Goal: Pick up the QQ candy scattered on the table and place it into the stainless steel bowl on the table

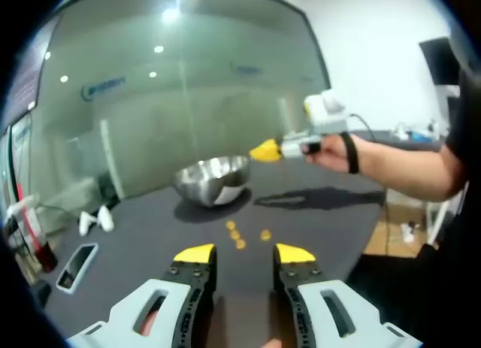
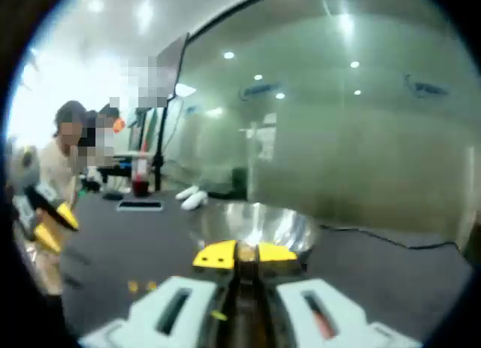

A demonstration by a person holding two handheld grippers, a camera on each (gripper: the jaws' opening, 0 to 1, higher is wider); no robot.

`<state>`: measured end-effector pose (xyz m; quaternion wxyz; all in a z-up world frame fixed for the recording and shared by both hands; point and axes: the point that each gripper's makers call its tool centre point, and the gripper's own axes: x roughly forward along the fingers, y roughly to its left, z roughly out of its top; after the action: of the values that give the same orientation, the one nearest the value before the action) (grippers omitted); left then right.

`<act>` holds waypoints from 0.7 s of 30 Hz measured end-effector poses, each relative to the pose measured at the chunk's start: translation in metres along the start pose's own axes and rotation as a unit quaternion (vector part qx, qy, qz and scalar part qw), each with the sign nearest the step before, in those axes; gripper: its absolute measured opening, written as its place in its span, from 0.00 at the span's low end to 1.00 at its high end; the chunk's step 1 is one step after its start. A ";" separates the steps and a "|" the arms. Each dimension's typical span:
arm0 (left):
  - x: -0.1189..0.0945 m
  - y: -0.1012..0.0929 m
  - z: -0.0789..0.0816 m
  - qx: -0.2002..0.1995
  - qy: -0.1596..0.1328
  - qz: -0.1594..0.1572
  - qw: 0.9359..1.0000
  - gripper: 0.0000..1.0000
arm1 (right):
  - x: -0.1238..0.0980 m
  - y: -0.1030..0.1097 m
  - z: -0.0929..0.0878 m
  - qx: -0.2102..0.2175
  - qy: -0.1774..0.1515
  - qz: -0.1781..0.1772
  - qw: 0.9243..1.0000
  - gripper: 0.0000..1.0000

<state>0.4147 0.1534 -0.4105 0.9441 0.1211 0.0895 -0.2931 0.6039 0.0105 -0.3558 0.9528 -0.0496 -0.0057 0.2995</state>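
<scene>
Right gripper held over stainless steel bowl, candy piece pinched between yellow tips.

Right gripper jaws nearly closed on one small orange QQ candy, seen in right gripper view just above bowl rim. In left gripper view, left gripper open wide, jaws empty, low over dark table. Four loose QQ candies lying on table between left gripper and bowl, apart from both. Two white controllers left of bowl.
</scene>
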 end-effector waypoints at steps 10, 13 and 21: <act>-0.005 -0.002 0.003 0.003 -0.007 0.000 1.000 0.31 | 0.041 0.004 0.006 -0.032 0.008 -0.011 0.999 0.10; -0.007 -0.001 0.002 0.003 -0.005 0.001 1.000 0.31 | 0.046 0.003 0.003 -0.021 0.014 -0.007 1.000 0.10; -0.008 -0.001 0.002 -0.001 -0.004 0.000 1.000 0.31 | 0.046 -0.004 0.006 0.012 0.013 -0.003 1.000 0.22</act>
<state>0.4075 0.1565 -0.4065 0.9446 0.1193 0.0855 -0.2935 0.6442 0.0338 -0.3502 0.9541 -0.0422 0.0105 0.2964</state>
